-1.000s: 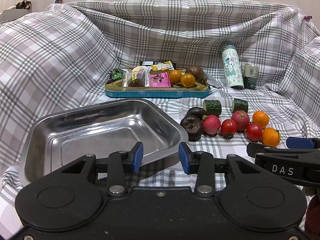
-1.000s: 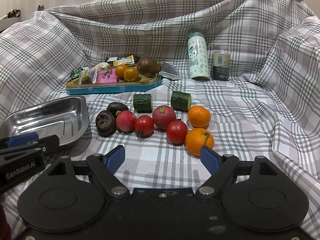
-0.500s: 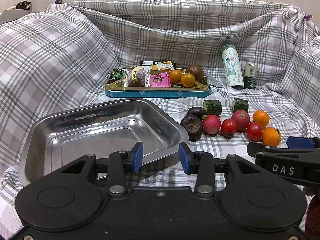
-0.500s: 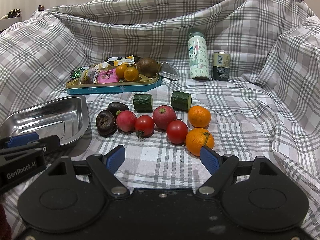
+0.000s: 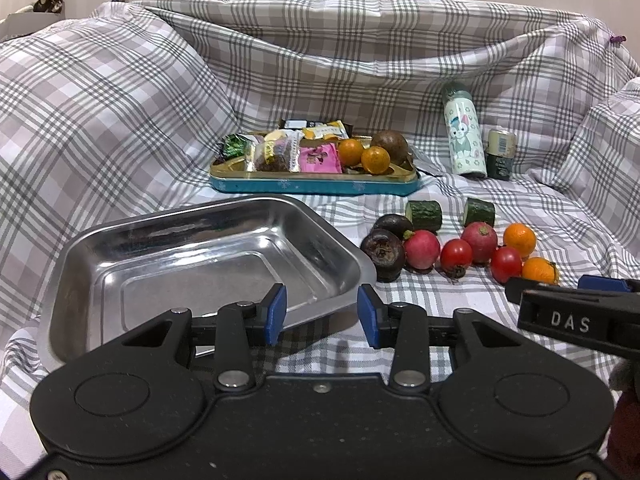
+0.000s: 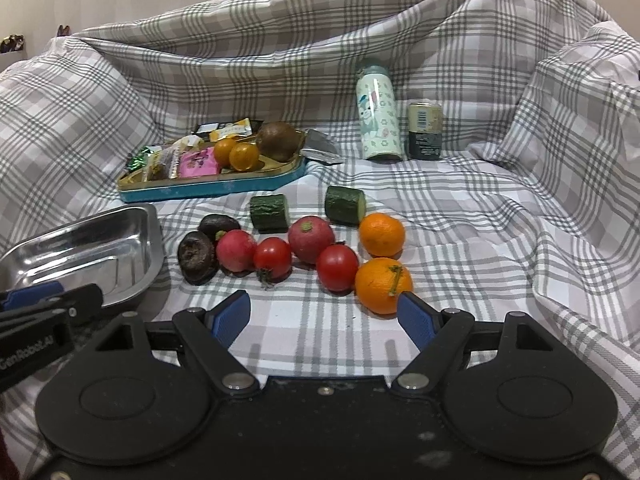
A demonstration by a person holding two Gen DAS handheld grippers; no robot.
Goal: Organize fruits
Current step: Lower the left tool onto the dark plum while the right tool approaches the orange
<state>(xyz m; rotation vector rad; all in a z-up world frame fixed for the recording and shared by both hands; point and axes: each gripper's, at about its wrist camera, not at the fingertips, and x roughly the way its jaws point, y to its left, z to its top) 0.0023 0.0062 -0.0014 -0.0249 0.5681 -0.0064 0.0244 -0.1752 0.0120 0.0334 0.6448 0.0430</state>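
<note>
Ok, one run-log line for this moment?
phase: pre-grasp | steel tray: empty | fruit: loose on cloth | left gripper: open, empty | right gripper: empty, jaws closing

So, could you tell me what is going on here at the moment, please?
A person holds a pair of tongs in each hand over a checked cloth. Neither holds anything. The left tongs stand open at the near rim of the steel tray, which holds nothing. The right tongs are closing slightly with nothing between them, just short of the loose produce: oranges, tomatoes, radishes and cucumber pieces.
</note>
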